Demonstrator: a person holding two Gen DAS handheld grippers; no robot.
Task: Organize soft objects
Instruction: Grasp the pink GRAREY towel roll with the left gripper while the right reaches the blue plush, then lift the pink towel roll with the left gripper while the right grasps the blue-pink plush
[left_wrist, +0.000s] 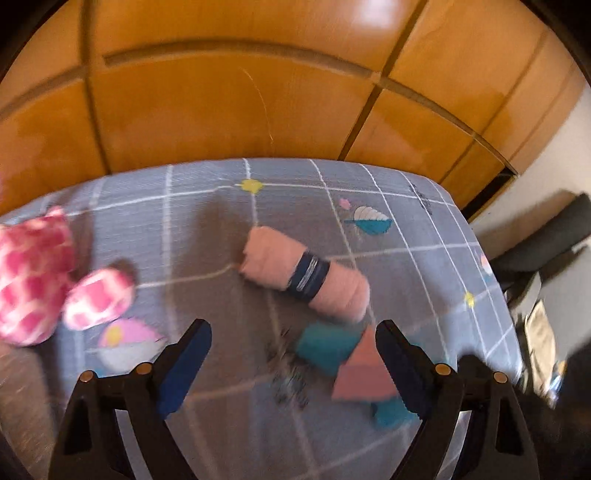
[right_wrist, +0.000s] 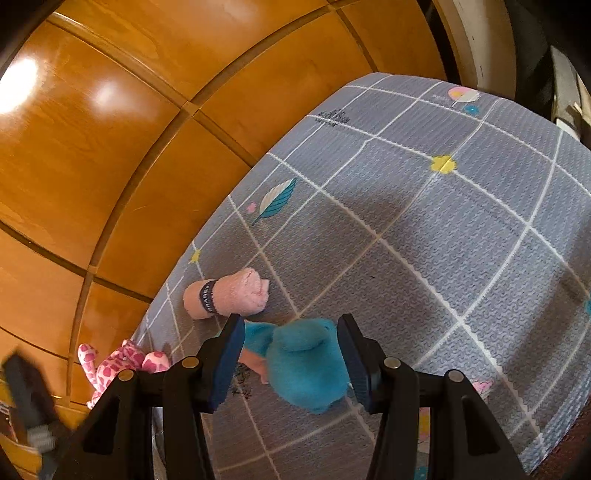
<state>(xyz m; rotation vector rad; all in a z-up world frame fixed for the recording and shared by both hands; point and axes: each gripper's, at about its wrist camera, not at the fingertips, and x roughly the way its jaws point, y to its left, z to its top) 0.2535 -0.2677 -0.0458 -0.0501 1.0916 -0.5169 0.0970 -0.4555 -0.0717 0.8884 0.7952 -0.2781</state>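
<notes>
The right gripper (right_wrist: 290, 356) has its fingers spread wide on either side of the blue plush toy (right_wrist: 306, 363), not yet pinching it; the left gripper (left_wrist: 293, 363) is also open and empty, over the bed (left_wrist: 424, 229). The toy lies just on the near side of the pink rolled towel (right_wrist: 229, 293), probably light and squashy, so squeeze its plump middle. The pink spotted plush (right_wrist: 122, 363), left of the towel, looks equally soft, though blurred.
</notes>
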